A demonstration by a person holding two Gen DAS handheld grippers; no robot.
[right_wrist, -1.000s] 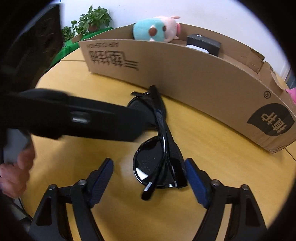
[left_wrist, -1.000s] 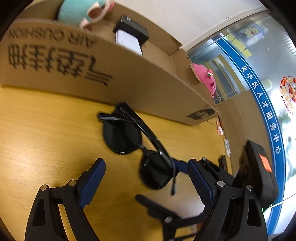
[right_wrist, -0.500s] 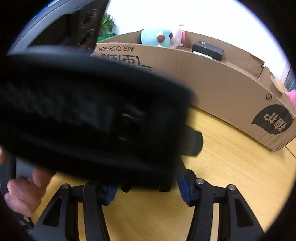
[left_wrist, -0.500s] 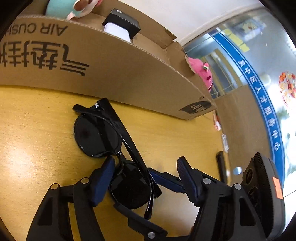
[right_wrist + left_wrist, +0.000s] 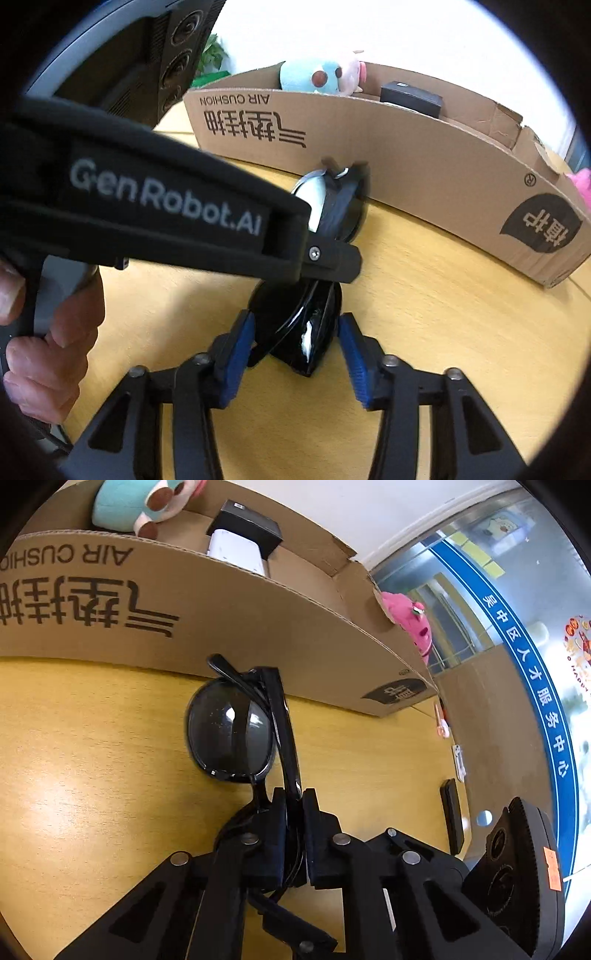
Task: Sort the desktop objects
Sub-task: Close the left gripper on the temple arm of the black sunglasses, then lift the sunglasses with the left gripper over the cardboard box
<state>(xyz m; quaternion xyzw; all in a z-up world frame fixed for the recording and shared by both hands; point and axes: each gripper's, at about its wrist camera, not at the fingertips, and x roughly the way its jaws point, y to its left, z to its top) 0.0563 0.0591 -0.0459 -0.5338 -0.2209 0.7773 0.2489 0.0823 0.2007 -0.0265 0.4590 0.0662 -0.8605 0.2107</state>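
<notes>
Near the cardboard box [image 5: 258, 627] wall, the left gripper [image 5: 294, 805] clamps the sunglasses [image 5: 236, 734]; the right gripper [image 5: 295, 350] jaws stand apart around them.

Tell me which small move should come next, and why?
Probably lift: the left gripper is shut on the folded black sunglasses, while the right gripper is open around them. They lie beside the brown cardboard box, not inside it.

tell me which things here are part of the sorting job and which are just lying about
In the job:
- black plastic sunglasses, clamped in the left gripper
- right gripper, open around the sunglasses' near lens
- brown cardboard box

Lying about:
- pink plush toy behind the box
- flat black slab on the yellow wooden table
</notes>
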